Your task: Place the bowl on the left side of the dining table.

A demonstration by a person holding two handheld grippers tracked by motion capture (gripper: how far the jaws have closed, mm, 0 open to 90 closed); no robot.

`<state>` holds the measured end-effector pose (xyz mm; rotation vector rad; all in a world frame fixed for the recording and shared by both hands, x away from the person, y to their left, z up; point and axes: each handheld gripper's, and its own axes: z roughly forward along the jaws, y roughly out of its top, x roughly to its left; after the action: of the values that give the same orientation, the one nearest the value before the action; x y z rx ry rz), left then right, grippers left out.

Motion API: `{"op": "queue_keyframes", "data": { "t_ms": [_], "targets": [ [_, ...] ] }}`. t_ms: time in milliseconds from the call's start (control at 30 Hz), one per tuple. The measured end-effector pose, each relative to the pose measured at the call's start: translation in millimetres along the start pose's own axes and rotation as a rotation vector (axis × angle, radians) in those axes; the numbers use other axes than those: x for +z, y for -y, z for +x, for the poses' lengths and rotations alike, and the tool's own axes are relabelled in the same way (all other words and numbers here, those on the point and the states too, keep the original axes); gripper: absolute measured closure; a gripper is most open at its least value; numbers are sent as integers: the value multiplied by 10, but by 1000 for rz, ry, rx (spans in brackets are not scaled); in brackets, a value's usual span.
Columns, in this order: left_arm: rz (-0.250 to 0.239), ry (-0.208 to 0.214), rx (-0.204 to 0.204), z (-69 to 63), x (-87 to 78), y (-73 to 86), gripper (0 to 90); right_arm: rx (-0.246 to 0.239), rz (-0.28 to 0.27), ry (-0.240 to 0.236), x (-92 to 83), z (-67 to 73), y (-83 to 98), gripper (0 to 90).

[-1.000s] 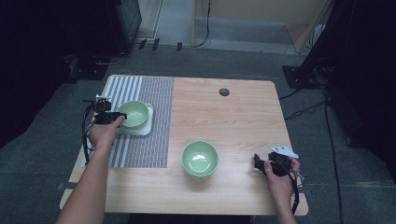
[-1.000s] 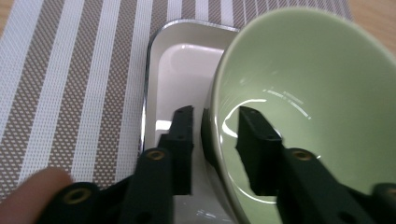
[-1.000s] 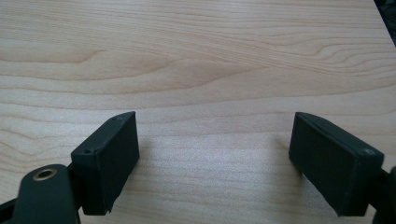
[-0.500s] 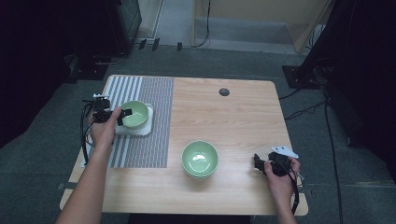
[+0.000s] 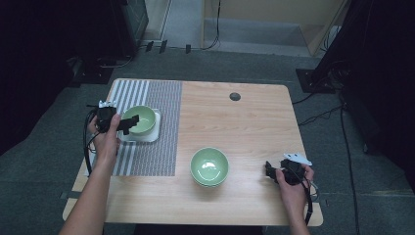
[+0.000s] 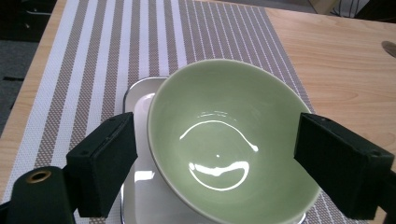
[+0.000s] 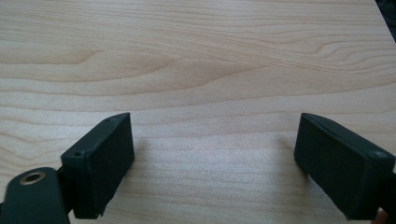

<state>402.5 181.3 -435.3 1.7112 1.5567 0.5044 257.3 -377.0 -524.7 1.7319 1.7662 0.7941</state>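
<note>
A pale green bowl (image 5: 141,118) (image 6: 224,140) sits in a white square dish (image 5: 148,136) (image 6: 140,112) on the striped placemat (image 5: 164,147). My left gripper (image 5: 128,125) (image 6: 215,122) hovers at the bowl's left rim. Its jaws have just been opening and now stand wide, their pads clear of the bowl. A second green bowl (image 5: 209,166) rests on the bare wood near the table's front middle. My right gripper (image 5: 269,171) (image 7: 212,123) is open at the front right, low over the wooden table (image 7: 210,56), with nothing between its jaws.
A small dark round disc (image 5: 235,96) lies near the table's far edge. The placemat (image 6: 93,56) covers the table's left part. Dark floor with cables surrounds the table, and black equipment stands at the back left and right.
My left gripper opened and let go of the bowl in the dish, then drew back a little and rose. The right hand kept still.
</note>
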Motion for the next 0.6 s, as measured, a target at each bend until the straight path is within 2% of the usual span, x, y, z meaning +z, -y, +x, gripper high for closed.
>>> {"op": "queue_keyframes", "data": {
  "t_ms": [33,167,233,600],
  "targets": [
    [-9,19,-9,-3,-23,25,127,2,2,2,3,-1,-1,94],
    [-28,32,0,-17,-64,66,127,4,8,5,9,-1,-3,66],
    [-41,42,13,-38,-103,98,127,9,25,13,26,-2,-9,0],
    [-69,61,61,-119,-235,232,126,17,29,20,29,5,-10,0]
  ]
}}
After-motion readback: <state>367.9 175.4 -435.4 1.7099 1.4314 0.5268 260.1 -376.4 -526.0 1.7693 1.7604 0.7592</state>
